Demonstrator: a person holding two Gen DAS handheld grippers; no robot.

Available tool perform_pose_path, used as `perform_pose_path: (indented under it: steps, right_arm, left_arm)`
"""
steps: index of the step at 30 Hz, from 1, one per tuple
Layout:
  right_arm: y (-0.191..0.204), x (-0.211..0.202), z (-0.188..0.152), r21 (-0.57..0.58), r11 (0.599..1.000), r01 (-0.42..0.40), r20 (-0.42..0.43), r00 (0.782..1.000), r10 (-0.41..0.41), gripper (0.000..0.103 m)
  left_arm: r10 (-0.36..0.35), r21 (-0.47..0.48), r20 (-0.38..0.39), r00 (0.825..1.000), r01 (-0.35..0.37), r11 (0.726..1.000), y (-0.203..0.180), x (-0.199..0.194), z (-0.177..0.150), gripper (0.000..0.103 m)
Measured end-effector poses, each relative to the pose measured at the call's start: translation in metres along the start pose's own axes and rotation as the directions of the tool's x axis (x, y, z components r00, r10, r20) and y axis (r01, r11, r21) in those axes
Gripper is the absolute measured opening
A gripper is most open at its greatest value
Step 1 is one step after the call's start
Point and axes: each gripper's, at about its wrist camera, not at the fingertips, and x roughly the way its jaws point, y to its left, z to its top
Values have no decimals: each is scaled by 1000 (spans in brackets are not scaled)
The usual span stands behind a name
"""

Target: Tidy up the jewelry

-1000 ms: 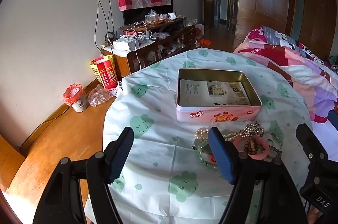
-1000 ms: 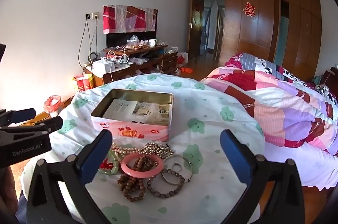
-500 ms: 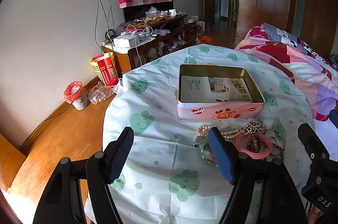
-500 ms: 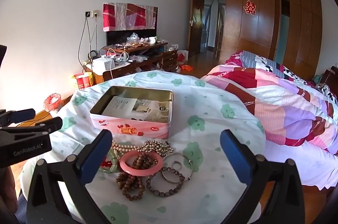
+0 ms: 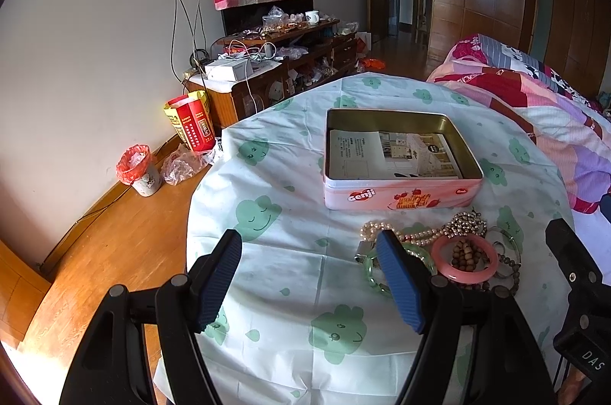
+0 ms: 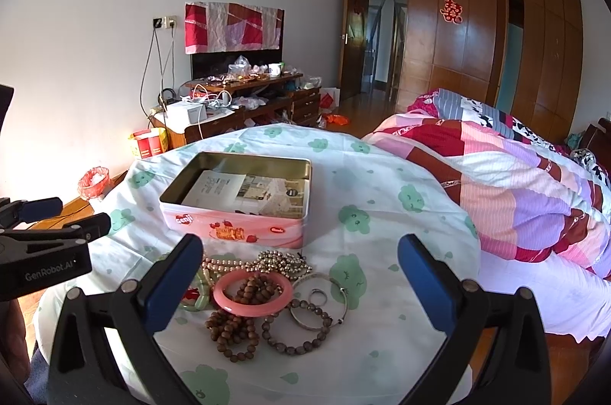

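Note:
A pile of jewelry lies on the table's near side: a pink bangle (image 6: 252,293) (image 5: 465,259), brown wooden beads (image 6: 231,332), a grey bead bracelet (image 6: 298,340), a silver bangle (image 6: 320,303), pearl strands (image 6: 236,265) and a green bangle (image 5: 372,277). Behind it stands an open pink tin (image 6: 244,198) (image 5: 399,160) with leaflets inside. My right gripper (image 6: 299,284) is open, its fingers astride the pile and above it. My left gripper (image 5: 309,277) is open over bare cloth, left of the pile; its right finger hides part of the green bangle.
The round table (image 5: 267,214) wears a white cloth with green prints. A bed with a patchwork quilt (image 6: 515,175) lies to the right. A cluttered wooden cabinet (image 5: 275,68), a red bag and a small bin (image 5: 139,170) stand by the wall at left.
Both views have shifted slightly, so the tin and jewelry sit a little lower in frame. Both grippers stay open and nothing on the table has moved.

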Motion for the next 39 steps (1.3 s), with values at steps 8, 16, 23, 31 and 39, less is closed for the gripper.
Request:
perform_pose_path:
  steps: [8,16,23,31,39]
  right_arm:
    - [-1,5,-3,3,1000,3,-4,1000,-3,103]
    - [-2,6,-4,4,1000,6,-4,1000,-6,103]
    - [-2,6,-4,3,1000,5,-7,1000,-5,103]
    - [-3,7,-5,1,1000,7,-7,1000,-7,103]
    - [-3,7,-4,0,1000,7,-9,1000,-7,103]
  left_arm:
    - [8,-7,-3,1000,-8,1000,2,2,0,73]
    - [11,-7,-4,1000,-11,1000,4,3,0,73]
    - [10,-8,-7,1000,-10,1000,4,3,0,73]
    - [10,-8,-7,1000,-10,1000,5,3,0,73]
    - [13,-5,-10,1000,-13,1000,6,5,-3,73]
